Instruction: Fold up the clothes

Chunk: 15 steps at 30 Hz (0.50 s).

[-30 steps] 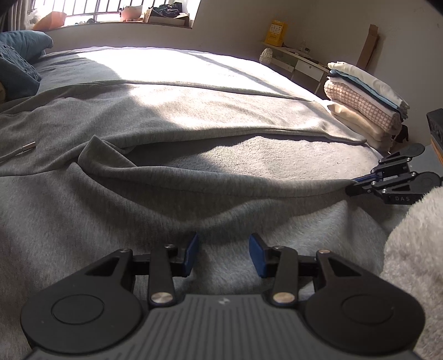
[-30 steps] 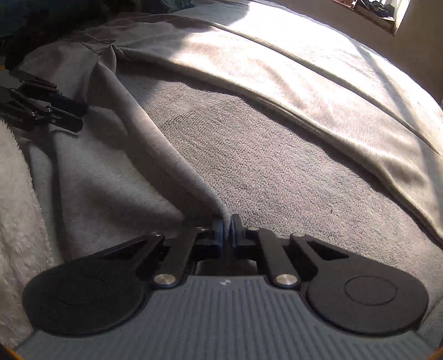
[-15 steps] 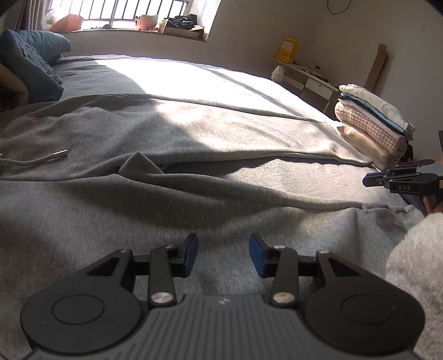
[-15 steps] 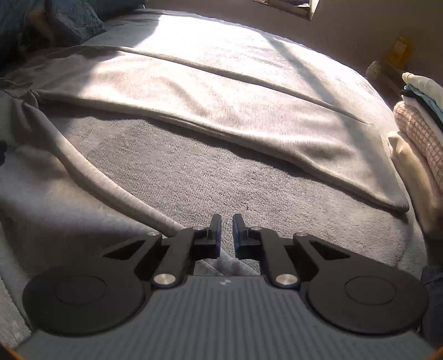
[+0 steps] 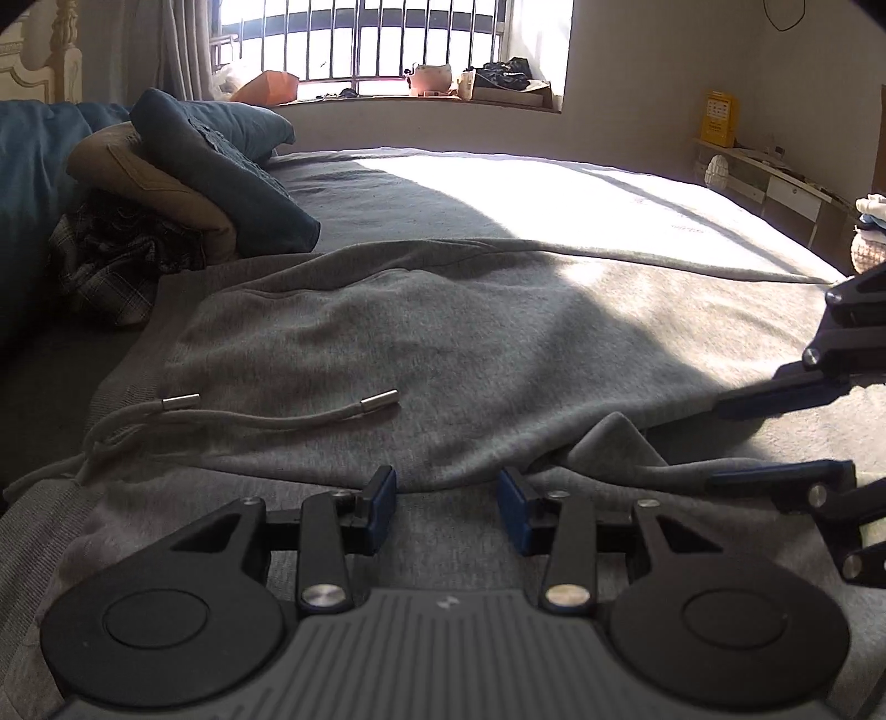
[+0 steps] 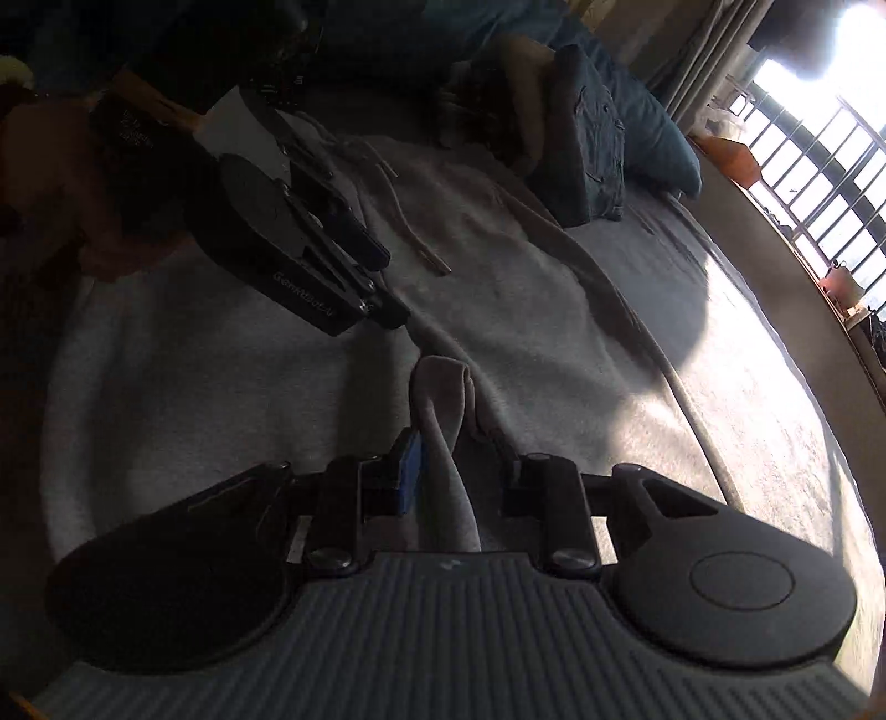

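Observation:
Grey sweatpants (image 5: 443,332) lie spread on the bed, with a drawstring (image 5: 277,421) with metal tips at the waistband on the left. My left gripper (image 5: 448,509) is open just above the cloth, with nothing between its pads. My right gripper (image 5: 775,437) comes in from the right edge of the left wrist view, beside the left one. A raised fold of the grey fabric (image 6: 443,399) lies between the jaws of my right gripper (image 6: 459,476). They are opening, and the pads stand clear of the cloth. The left gripper (image 6: 382,288) shows dark at upper left in the right wrist view.
Blue and tan pillows (image 5: 221,166) and a plaid cloth (image 5: 111,249) are piled at the head of the bed. A barred window (image 5: 387,50) is behind it. A low desk (image 5: 775,183) and a stack of folded clothes (image 5: 872,232) stand at the far right.
The right gripper swung left across the bed with the trouser fabric and rolled. Its jaws, shut on the cloth before, have parted. The left gripper turned toward the waistband, and the drawstring came into view.

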{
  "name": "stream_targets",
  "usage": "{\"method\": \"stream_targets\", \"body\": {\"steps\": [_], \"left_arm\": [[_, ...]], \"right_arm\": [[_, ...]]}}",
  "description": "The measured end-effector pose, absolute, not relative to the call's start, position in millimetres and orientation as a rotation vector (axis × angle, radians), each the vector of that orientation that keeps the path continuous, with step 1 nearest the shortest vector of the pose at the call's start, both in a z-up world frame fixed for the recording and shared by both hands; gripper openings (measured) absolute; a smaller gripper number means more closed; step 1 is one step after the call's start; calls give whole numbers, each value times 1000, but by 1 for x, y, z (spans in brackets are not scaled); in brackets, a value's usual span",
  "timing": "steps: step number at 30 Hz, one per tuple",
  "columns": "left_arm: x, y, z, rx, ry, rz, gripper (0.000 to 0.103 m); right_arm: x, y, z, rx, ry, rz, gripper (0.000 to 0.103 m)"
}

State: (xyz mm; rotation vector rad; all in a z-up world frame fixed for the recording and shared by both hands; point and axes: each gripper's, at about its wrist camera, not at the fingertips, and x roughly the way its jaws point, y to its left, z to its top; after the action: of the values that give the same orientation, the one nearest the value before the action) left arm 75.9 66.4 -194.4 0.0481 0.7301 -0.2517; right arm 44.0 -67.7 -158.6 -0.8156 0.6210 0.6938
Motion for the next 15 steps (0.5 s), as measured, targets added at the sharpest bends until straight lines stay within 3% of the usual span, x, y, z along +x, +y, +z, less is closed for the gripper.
{"method": "stream_targets", "body": {"steps": [6,8,11,15], "left_arm": [[71,68,-211,76,708,-271,43],[70,70,-211,71,701,-282,43],[71,74,-212,48,700,-298,43],[71,75,-211,44,700,-310,43]], "right_arm": [[74,-36,-189,-905,676,713,22],[77,-38,-189,-885,691,712,9],[92,-61,-174,-680,775,678,2],[111,-114,-183,-483,922,525,0]]}}
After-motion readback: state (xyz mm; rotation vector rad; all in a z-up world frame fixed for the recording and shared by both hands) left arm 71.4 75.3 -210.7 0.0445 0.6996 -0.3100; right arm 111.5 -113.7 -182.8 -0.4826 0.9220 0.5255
